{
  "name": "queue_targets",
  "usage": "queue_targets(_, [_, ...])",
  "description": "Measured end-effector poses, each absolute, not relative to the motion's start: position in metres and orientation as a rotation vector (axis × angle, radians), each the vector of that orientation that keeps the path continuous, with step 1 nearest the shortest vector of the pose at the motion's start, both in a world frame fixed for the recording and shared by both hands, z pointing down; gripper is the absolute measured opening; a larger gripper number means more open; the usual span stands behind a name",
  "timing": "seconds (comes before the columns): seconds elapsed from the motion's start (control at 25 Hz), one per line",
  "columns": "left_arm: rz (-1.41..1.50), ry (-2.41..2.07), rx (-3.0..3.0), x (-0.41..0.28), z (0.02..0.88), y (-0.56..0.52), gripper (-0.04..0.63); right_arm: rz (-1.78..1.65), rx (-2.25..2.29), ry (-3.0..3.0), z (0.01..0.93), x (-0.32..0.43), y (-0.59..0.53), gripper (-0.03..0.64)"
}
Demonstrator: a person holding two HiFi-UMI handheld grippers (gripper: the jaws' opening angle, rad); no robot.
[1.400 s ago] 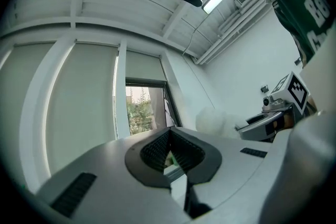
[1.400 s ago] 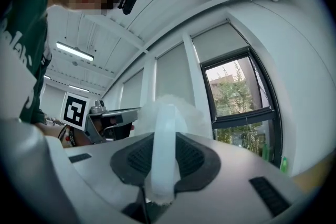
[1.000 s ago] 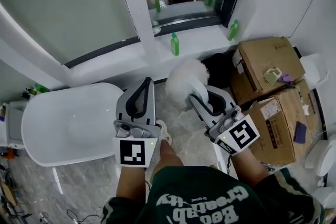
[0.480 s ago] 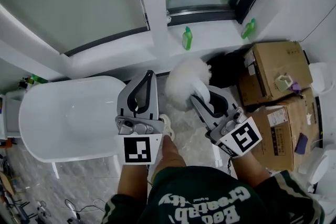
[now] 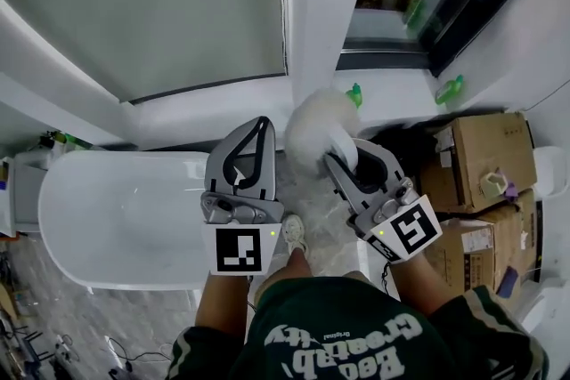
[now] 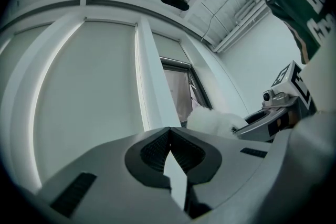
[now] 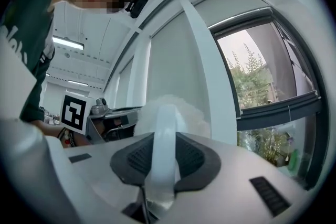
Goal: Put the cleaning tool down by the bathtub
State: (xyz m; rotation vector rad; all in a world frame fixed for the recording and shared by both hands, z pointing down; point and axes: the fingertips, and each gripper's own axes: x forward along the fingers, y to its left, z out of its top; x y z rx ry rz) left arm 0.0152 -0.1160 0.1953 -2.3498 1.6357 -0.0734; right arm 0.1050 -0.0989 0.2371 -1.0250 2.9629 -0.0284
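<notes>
- The left gripper (image 6: 169, 136) has its jaws clenched tip to tip with nothing between them, which its own view shows plainly. The head view adds that it reaches over the right end of the bathtub (image 5: 107, 218).
- The right gripper (image 7: 163, 157) grasps the cleaning tool (image 7: 170, 110) by its handle, with the ribbed pads pressed on either side.
- Only the head view shows the bathtub, the marbled floor (image 5: 325, 222), a shoe (image 5: 294, 233) on that floor, and the cardboard boxes (image 5: 485, 151) at the right.
- Only the right gripper view shows plants (image 7: 257, 86) outside the window, and ceiling lights (image 7: 68, 43) overhead.
- Each gripper view catches the other gripper alongside, along with its marker cube (image 7: 74, 111).
- The cleaning tool has a round, fluffy white head on a smooth, pale white handle.
- It is held off the floor between the bathtub's end and the boxes, and its head is near the white window sill (image 5: 401, 98).
- The bathtub is white inside and out.
- The boxes are closed, and a small pale green object (image 5: 492, 184) lies on top of one.
- Green bottles (image 5: 450, 90) stand on the sill.
</notes>
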Motion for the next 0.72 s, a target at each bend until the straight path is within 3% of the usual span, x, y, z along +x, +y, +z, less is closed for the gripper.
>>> queue_targets(0.28, [-0.065,1.662,-2.329,-0.027,0.179,-0.156,0.008,-0.003,-0.988,2.955,0.221,0.062,-0.151,0.095])
queue_targets(0.72, [-0.077,1.690,-2.302,-0.037,0.179,-0.168,0.008,-0.002,-0.951,2.957,0.216,0.050,-0.163,0.095])
